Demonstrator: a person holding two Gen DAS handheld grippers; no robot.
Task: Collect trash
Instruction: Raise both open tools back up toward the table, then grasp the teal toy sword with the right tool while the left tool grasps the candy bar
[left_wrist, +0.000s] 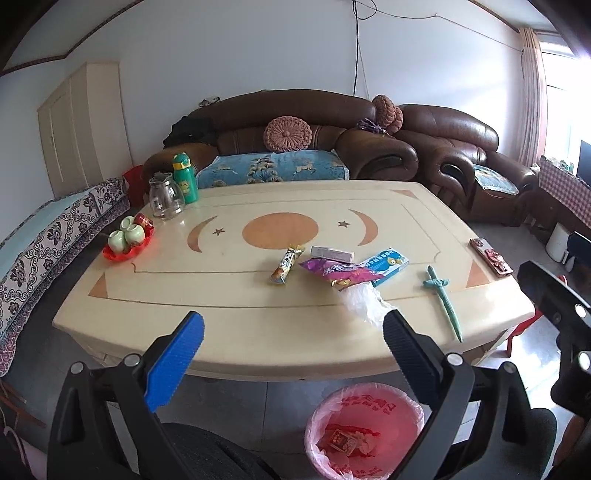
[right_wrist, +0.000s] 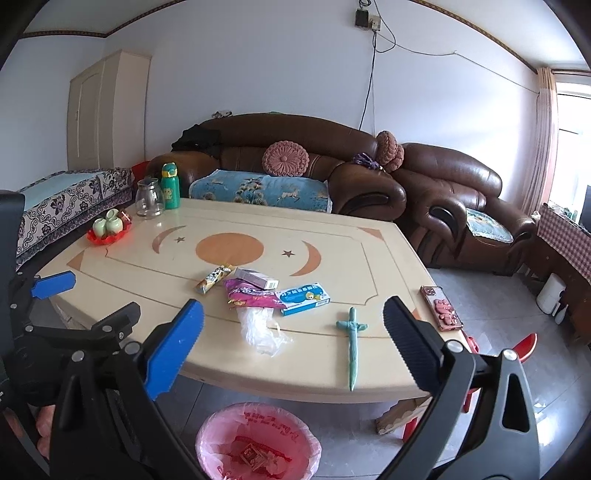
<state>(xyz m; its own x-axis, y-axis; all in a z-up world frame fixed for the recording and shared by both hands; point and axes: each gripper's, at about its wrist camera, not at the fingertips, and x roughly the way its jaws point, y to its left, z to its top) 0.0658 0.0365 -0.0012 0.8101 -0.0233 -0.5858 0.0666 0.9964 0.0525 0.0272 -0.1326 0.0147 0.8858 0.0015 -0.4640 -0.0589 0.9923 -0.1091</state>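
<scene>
Trash lies on the cream table: a snack stick wrapper, a small grey box, a pink foil bag, a blue box and a clear plastic bag. A pink-lined bin with some trash inside stands on the floor at the table's front edge. My left gripper is open and empty, above the front edge. My right gripper is open and empty, near the clear bag.
A teal toy sword and a phone in a pink case lie at the table's right. A red tray of cups, a glass jug and a green bottle stand far left. Brown sofas stand behind.
</scene>
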